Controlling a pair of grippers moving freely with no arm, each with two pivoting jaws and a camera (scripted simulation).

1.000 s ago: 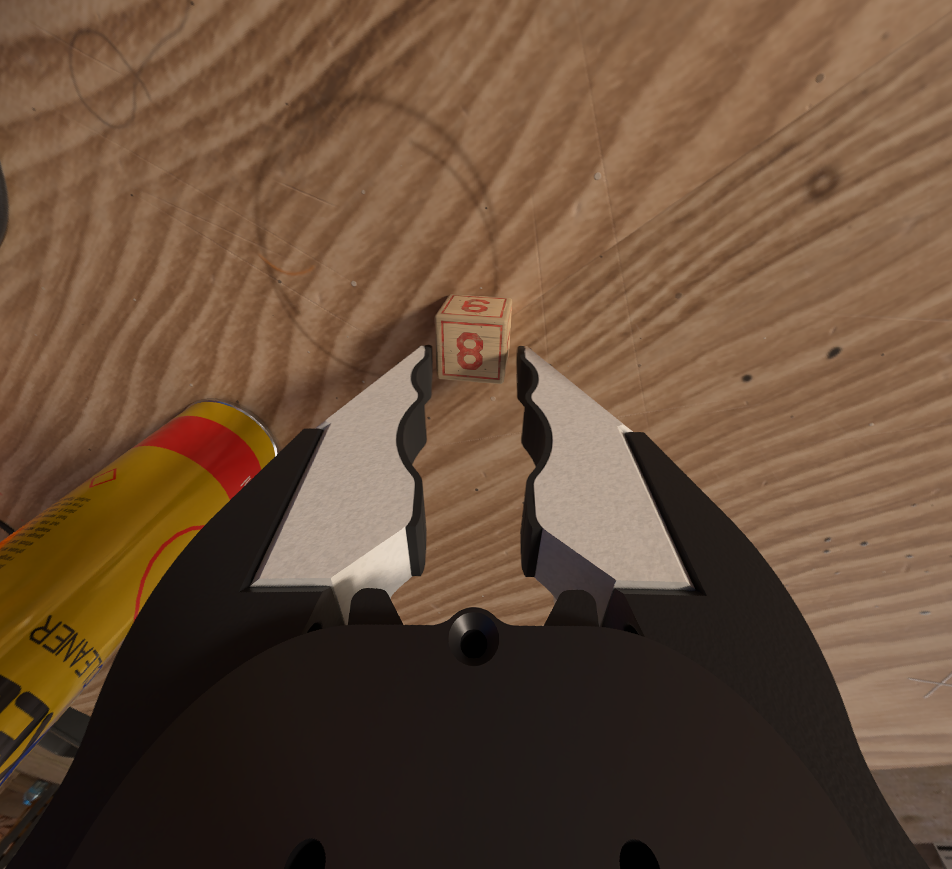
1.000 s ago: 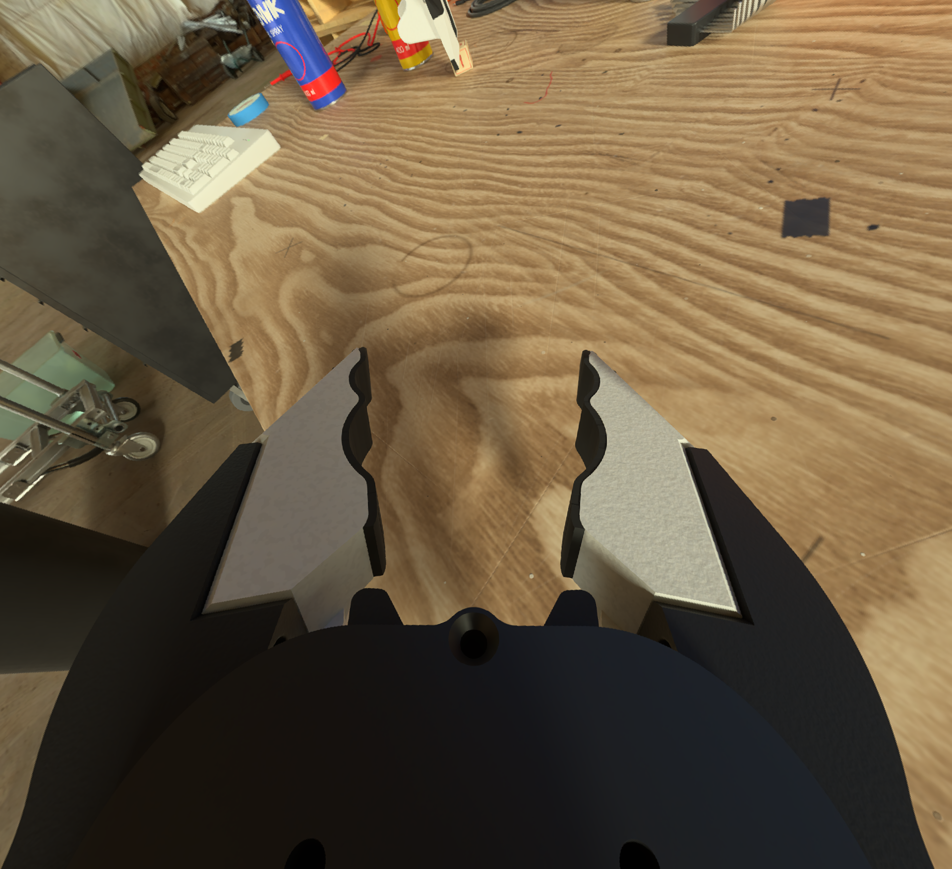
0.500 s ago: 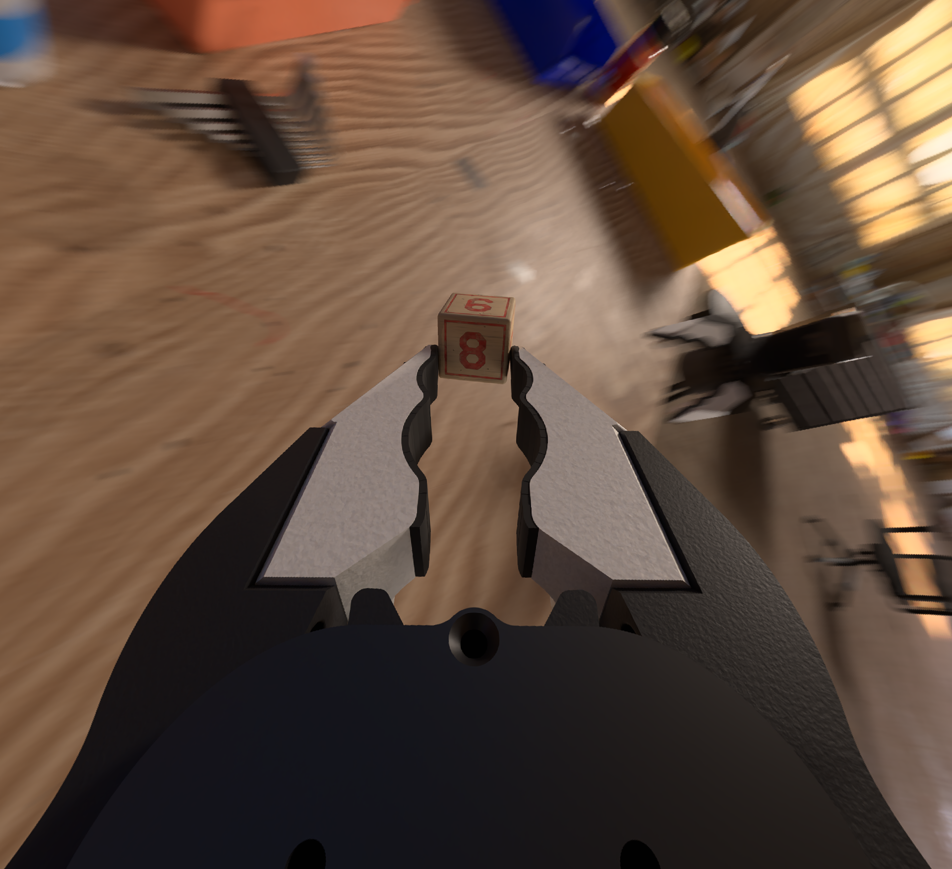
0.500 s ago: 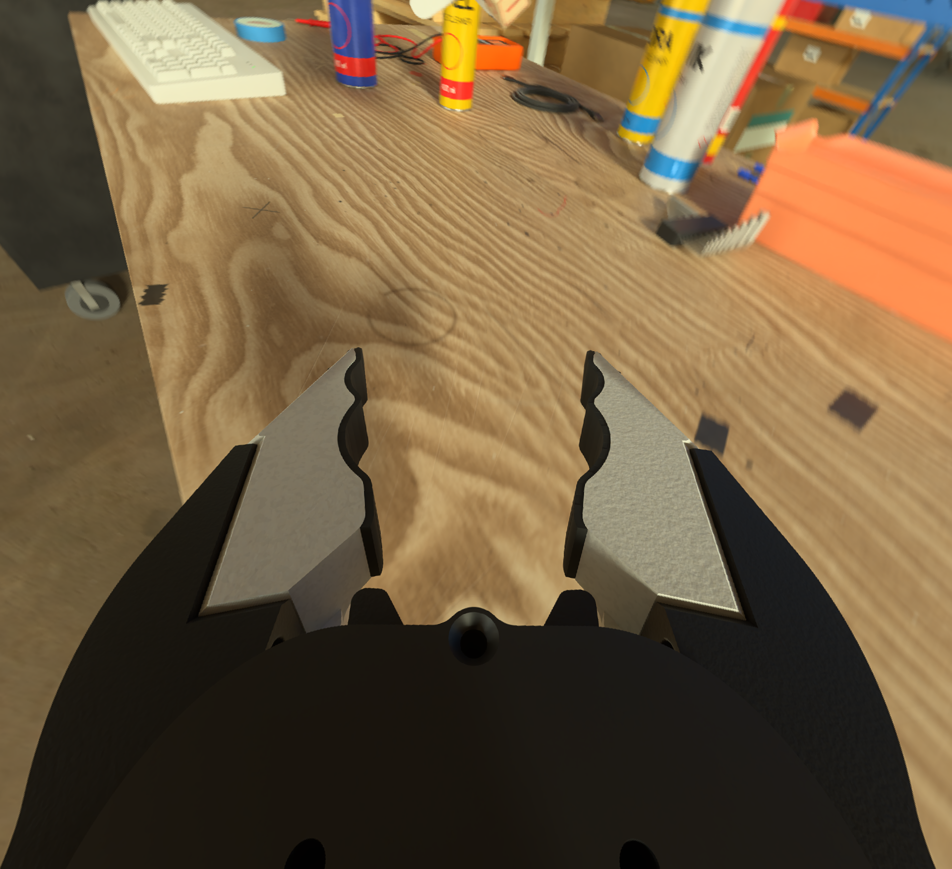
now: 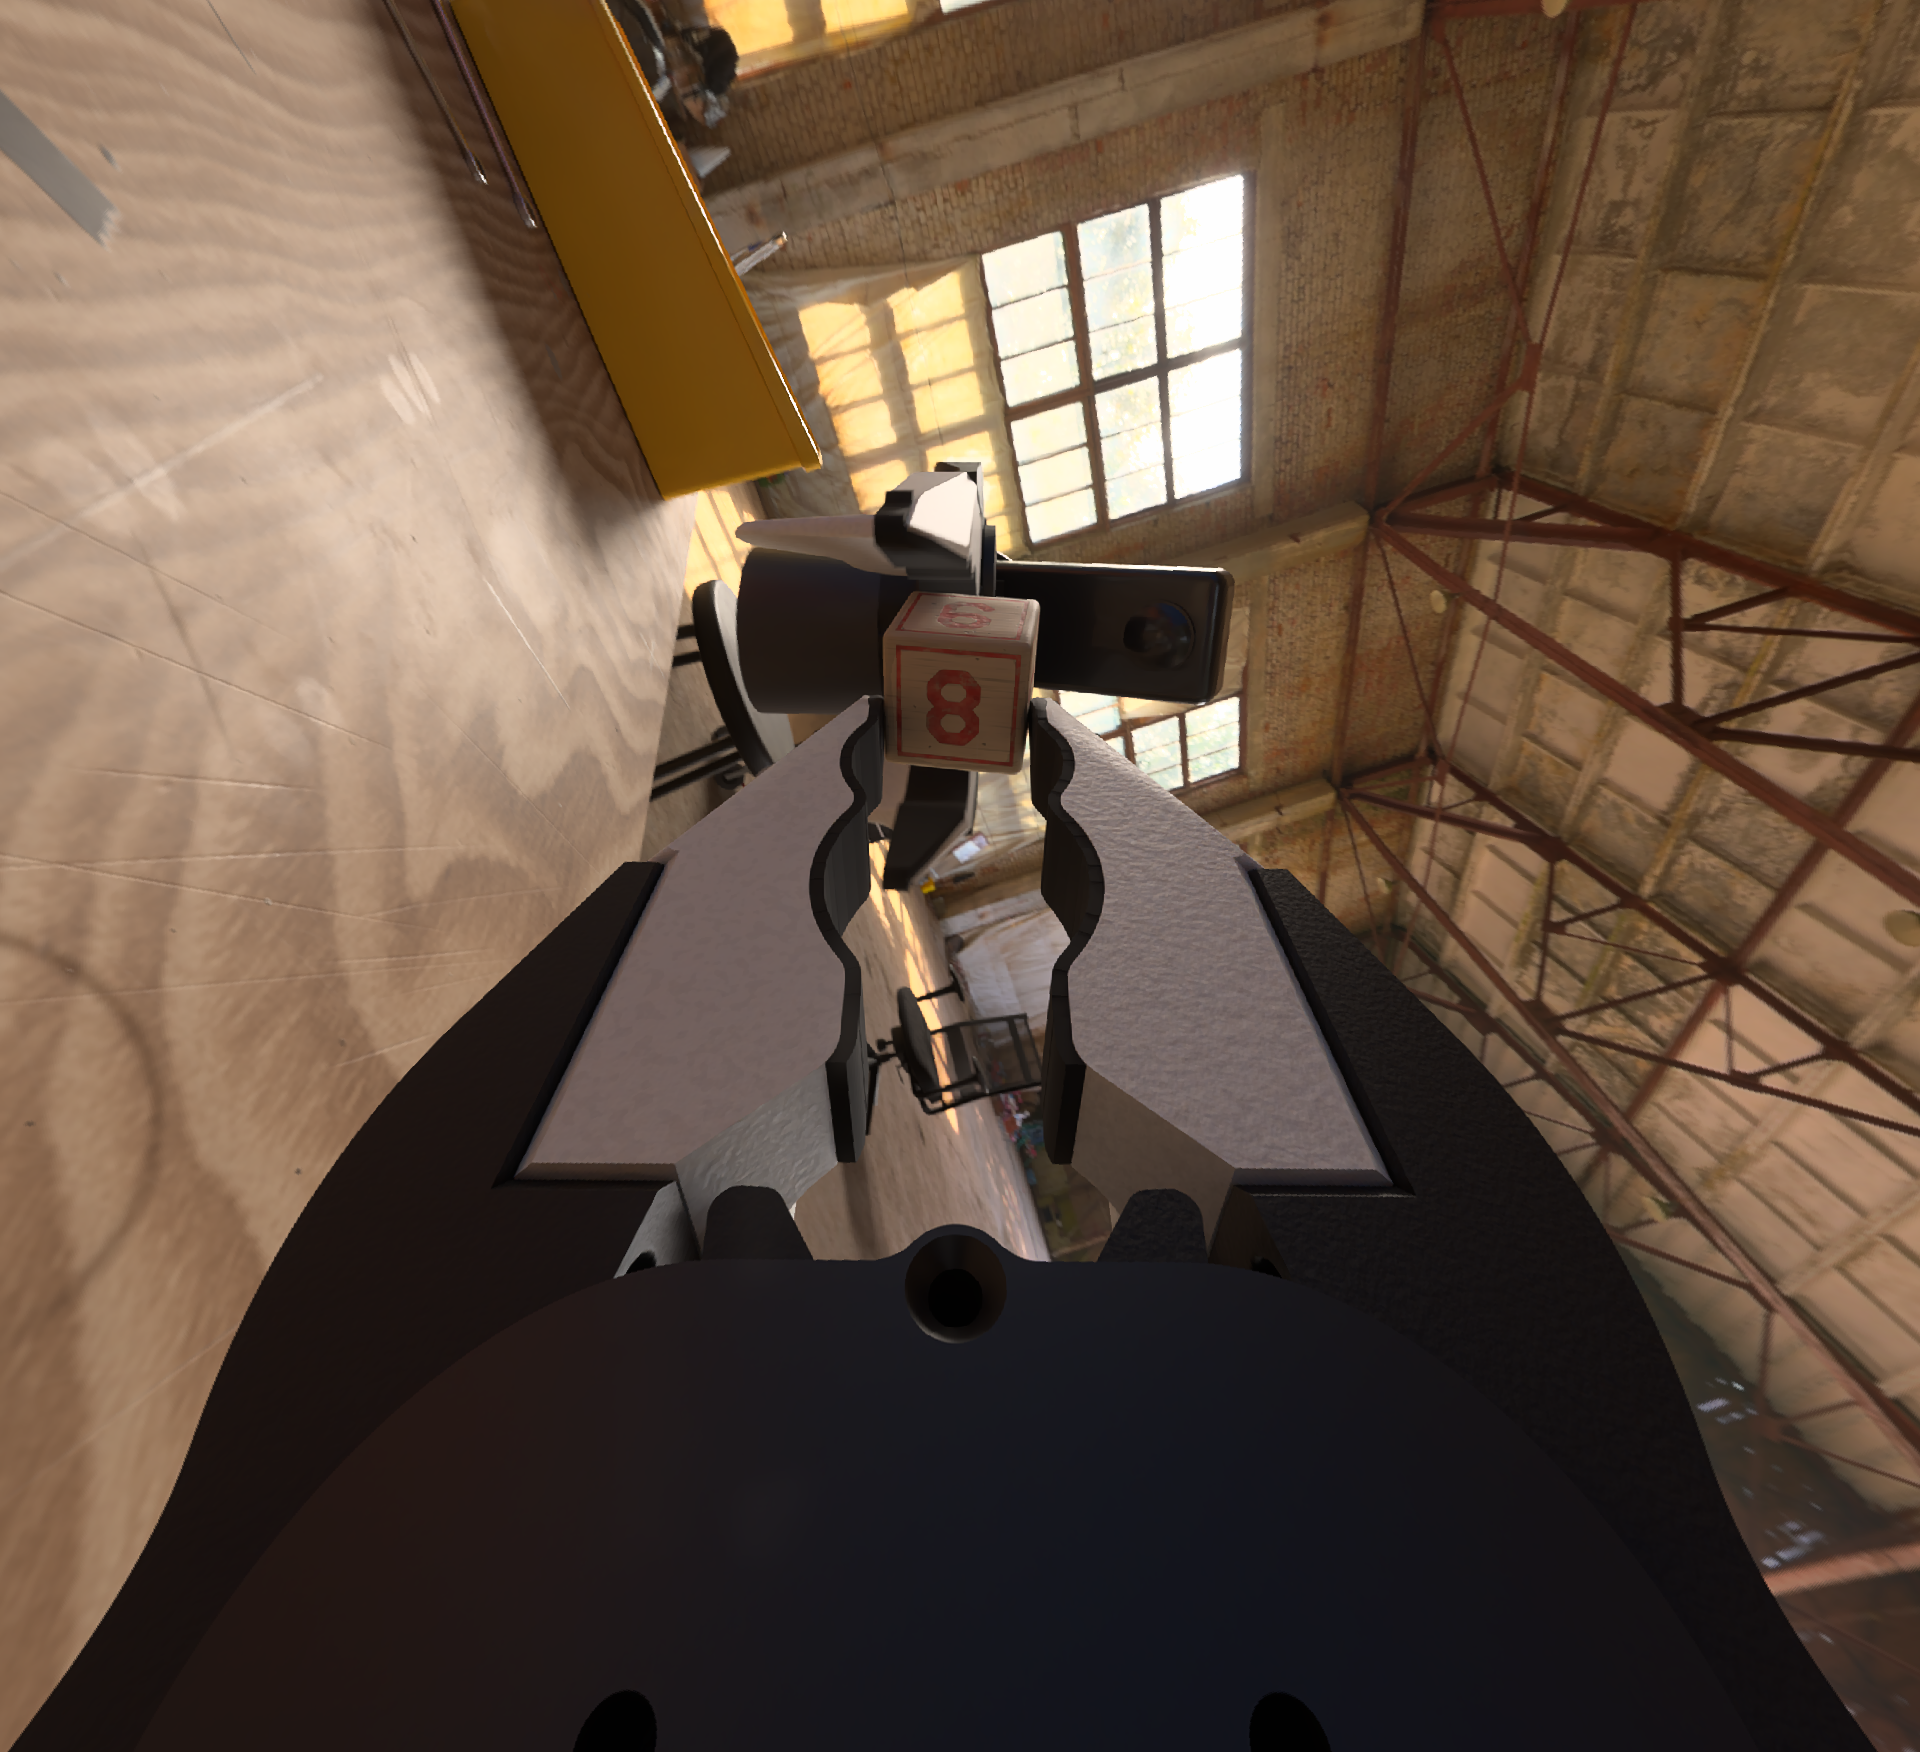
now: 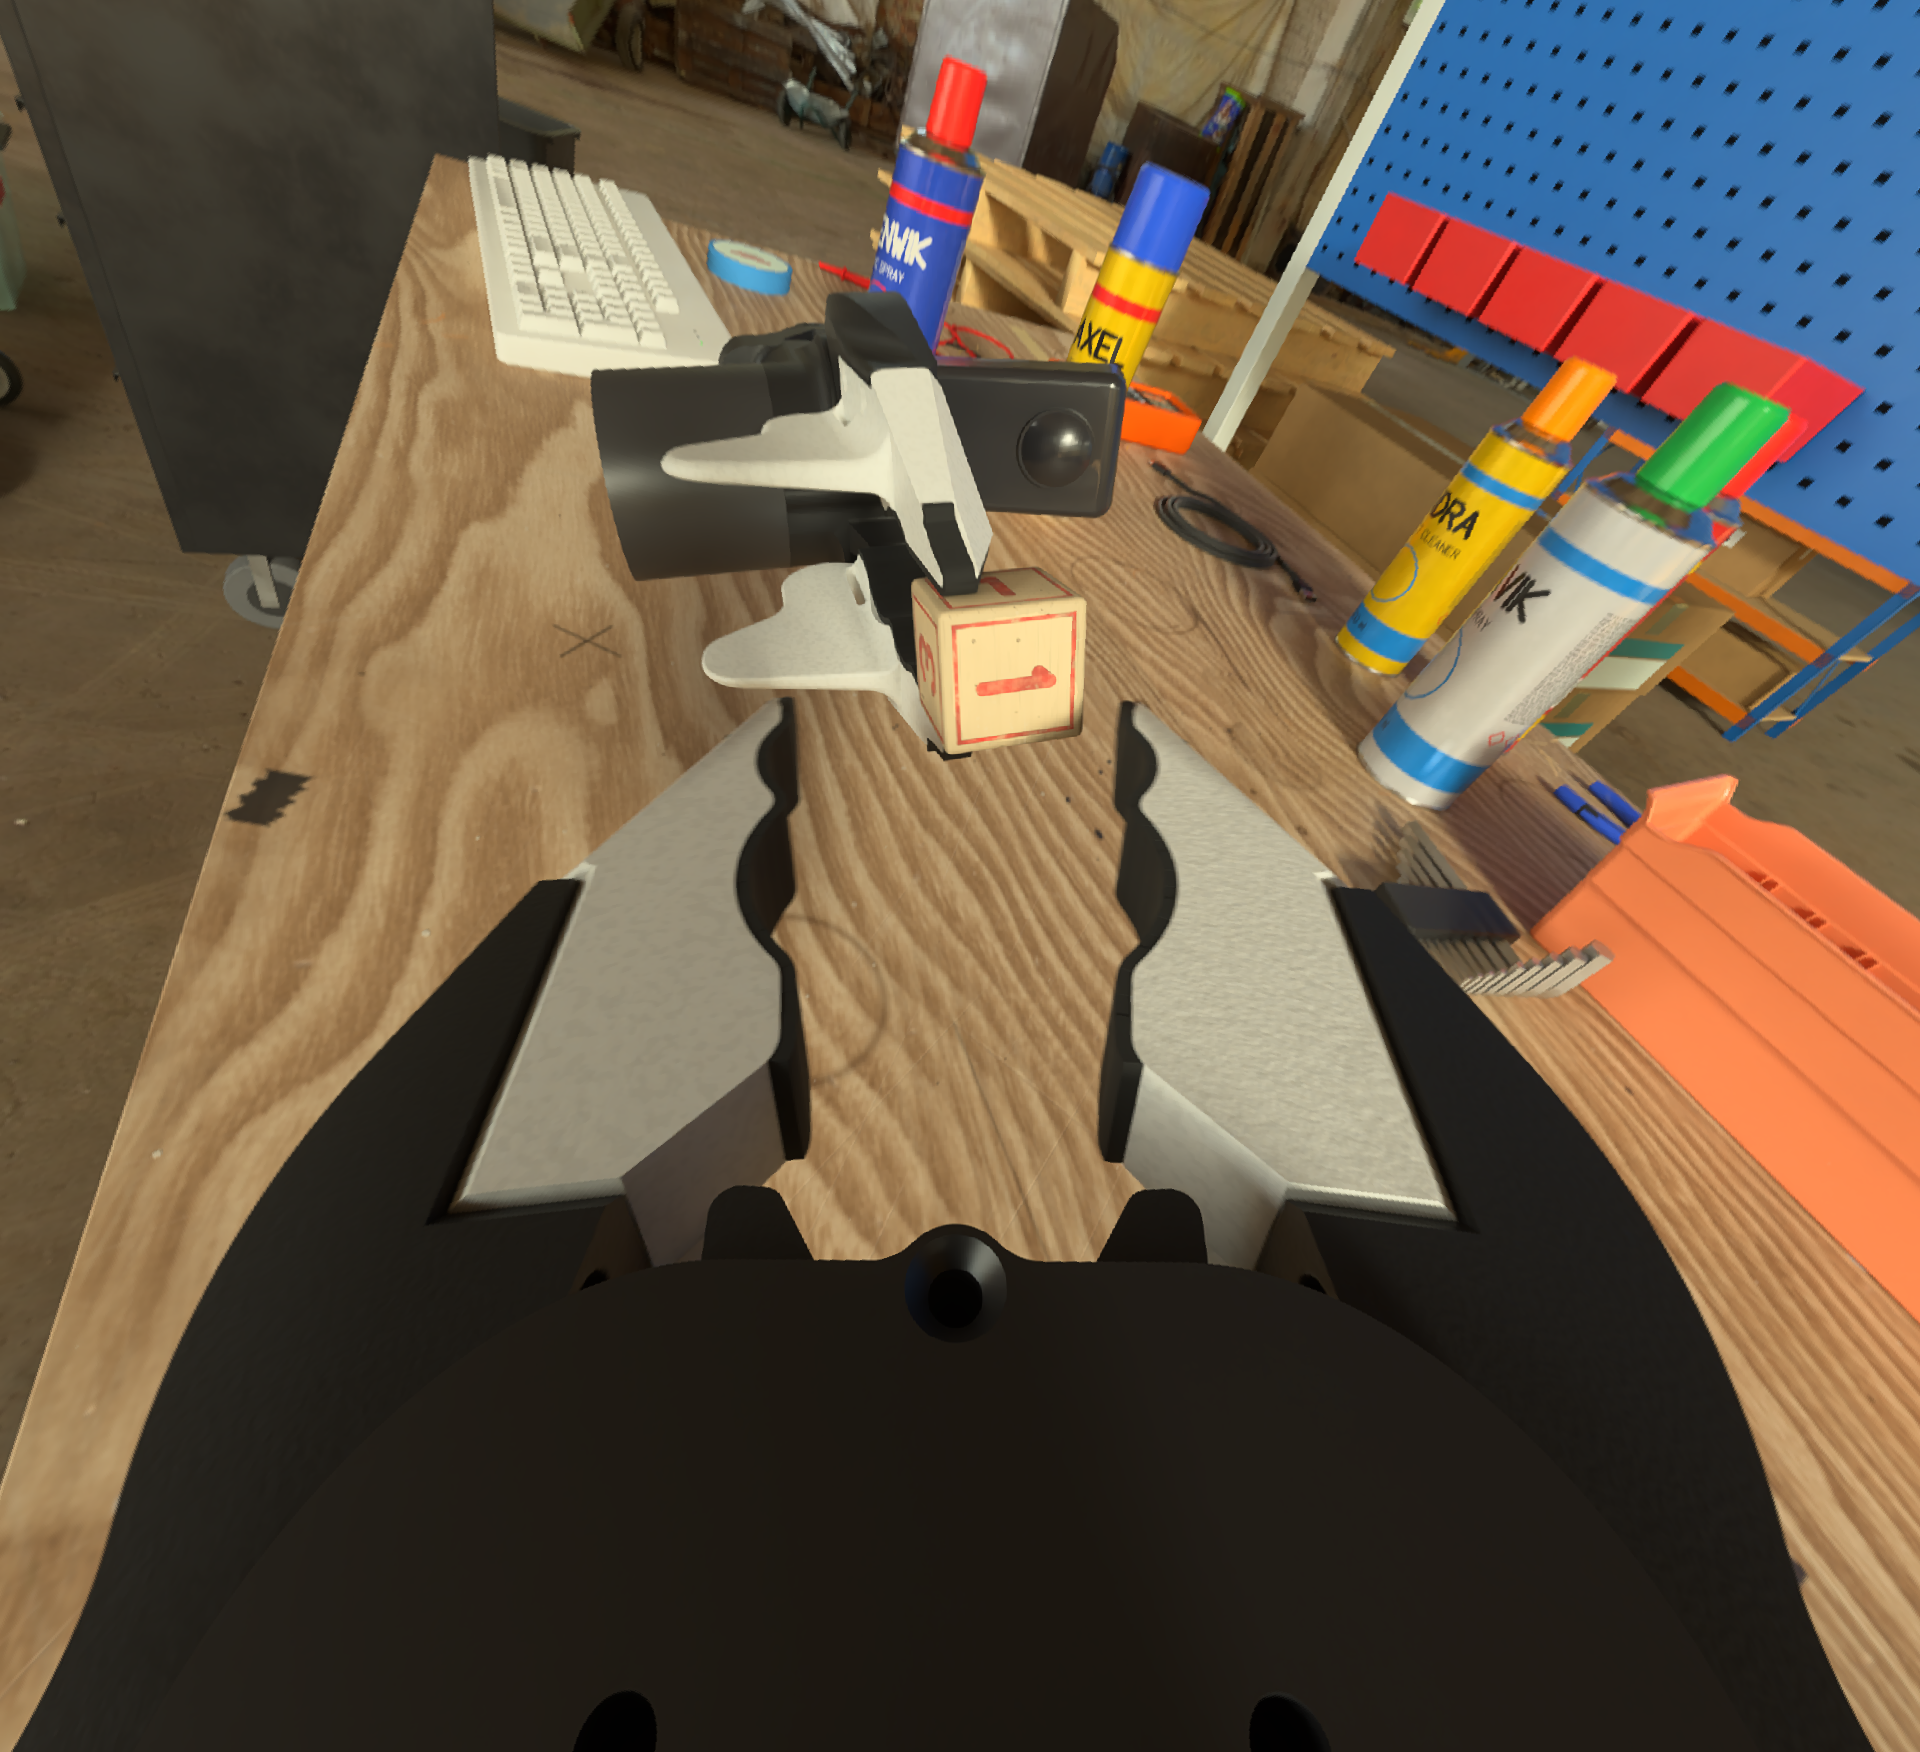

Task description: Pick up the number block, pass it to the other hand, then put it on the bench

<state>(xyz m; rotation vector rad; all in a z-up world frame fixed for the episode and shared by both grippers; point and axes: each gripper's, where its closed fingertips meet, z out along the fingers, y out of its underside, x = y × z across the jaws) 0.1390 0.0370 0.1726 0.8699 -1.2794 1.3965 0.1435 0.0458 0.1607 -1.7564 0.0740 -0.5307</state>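
The block (image 6: 1000, 658) is pinched by the left gripper (image 5: 957, 734) above the table (image 6: 436, 767) – the handover is due; the spread right gripper (image 6: 954, 746) must be closed around it

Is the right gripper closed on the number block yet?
No: the right gripper is open short of the number block, which the left gripper holds above the bench.

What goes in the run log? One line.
phase: handover | left gripper: shut on number block | right gripper: open, facing block
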